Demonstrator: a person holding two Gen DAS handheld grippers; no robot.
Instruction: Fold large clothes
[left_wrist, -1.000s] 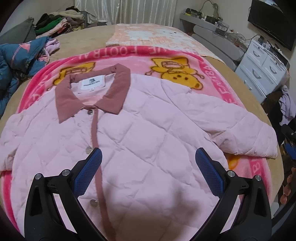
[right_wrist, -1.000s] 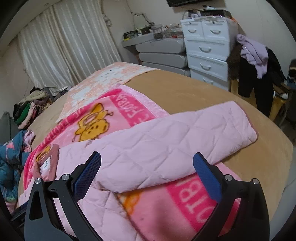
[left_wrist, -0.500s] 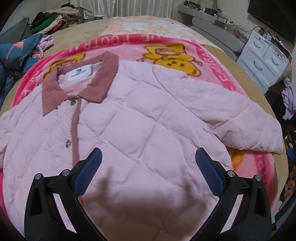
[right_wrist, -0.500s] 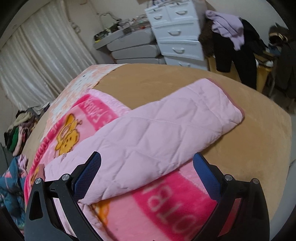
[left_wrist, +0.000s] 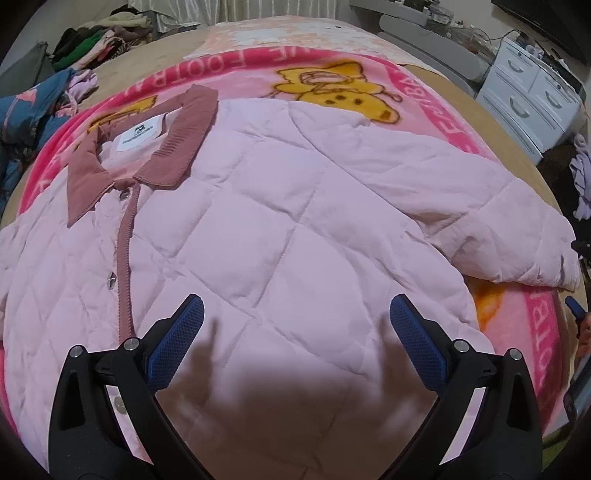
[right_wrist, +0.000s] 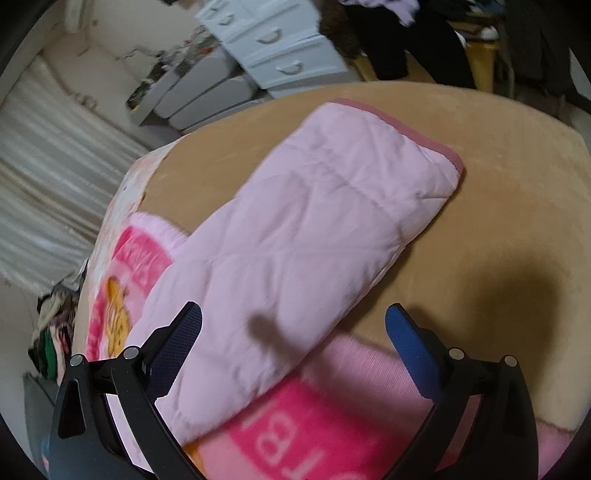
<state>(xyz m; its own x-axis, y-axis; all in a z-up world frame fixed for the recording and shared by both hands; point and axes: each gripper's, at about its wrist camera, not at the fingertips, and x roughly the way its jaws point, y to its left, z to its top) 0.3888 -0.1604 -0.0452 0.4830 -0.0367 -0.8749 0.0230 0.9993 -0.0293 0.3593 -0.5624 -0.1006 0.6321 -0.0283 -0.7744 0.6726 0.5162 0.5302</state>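
A pale pink quilted jacket (left_wrist: 258, 206) lies face up and buttoned on a bed, its dusty-rose collar (left_wrist: 177, 147) at the upper left. My left gripper (left_wrist: 295, 325) hovers open just above the jacket's lower front and casts a shadow on it. The jacket's sleeve (right_wrist: 295, 236) stretches out diagonally over the tan bedcover, its rose-trimmed cuff (right_wrist: 413, 129) at the far end. My right gripper (right_wrist: 293, 332) is open above the near part of this sleeve, holding nothing.
A bright pink cartoon blanket (left_wrist: 332, 77) lies under the jacket on the tan bedcover (right_wrist: 498, 177). A blue garment (left_wrist: 26, 114) and a clothes pile (left_wrist: 96, 40) sit at the far left. White drawers (right_wrist: 273, 48) and hanging dark clothes (right_wrist: 406, 44) stand beyond the bed's edge.
Both grippers have come lower and nearer the jacket. The left one has shifted right across the body; the right one has swung toward the sleeve, tilting its view. Both stayed open.
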